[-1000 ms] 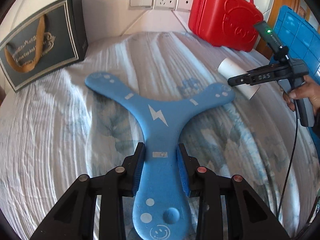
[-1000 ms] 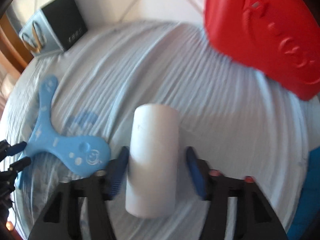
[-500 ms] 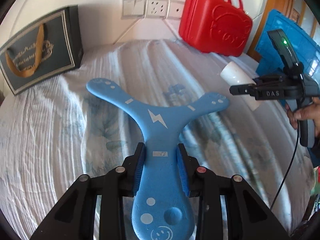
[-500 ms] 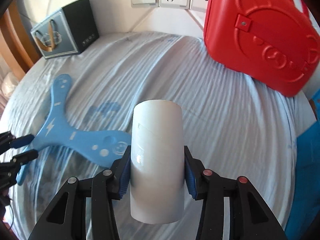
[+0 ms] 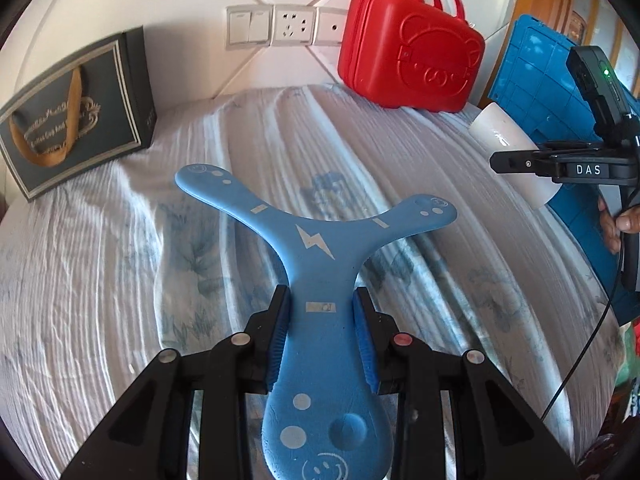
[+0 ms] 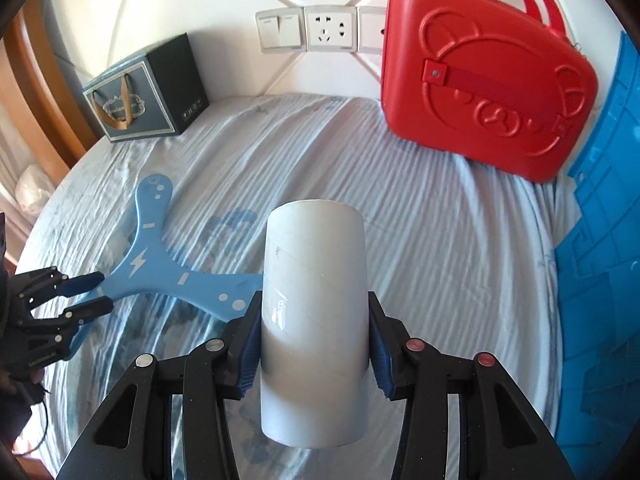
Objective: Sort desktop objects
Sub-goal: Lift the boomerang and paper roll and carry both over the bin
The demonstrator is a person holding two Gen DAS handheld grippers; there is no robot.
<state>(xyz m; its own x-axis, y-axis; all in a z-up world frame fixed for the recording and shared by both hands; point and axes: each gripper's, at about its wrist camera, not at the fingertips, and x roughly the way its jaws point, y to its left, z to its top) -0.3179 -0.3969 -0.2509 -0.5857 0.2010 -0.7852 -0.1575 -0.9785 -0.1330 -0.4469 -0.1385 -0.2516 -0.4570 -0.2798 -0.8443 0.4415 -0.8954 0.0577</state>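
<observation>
Since a second ago: both my hands have come up off the bed, the right one more; the white tube [image 6: 314,320] that was blurred and loose between the pads is now clamped.
Left gripper [image 5: 320,336]: I hold it closed on the stem of the blue boomerang [image 5: 312,240], pads pressing both edges.
Boomerang: its two far arms reach out over the white bedsheet [image 5: 100,260], smiley end nearest my camera.
Right gripper [image 6: 314,344]: closed on the white tube, pads against its sides, tube pointing away from me.
Behind: red case [image 6: 488,92] leans at the wall, right; dark gift bag [image 6: 148,92] stands far left; blue crate [image 6: 600,280] sits along the right edge.
Wall: sockets [image 6: 320,34] between bag and case.
</observation>
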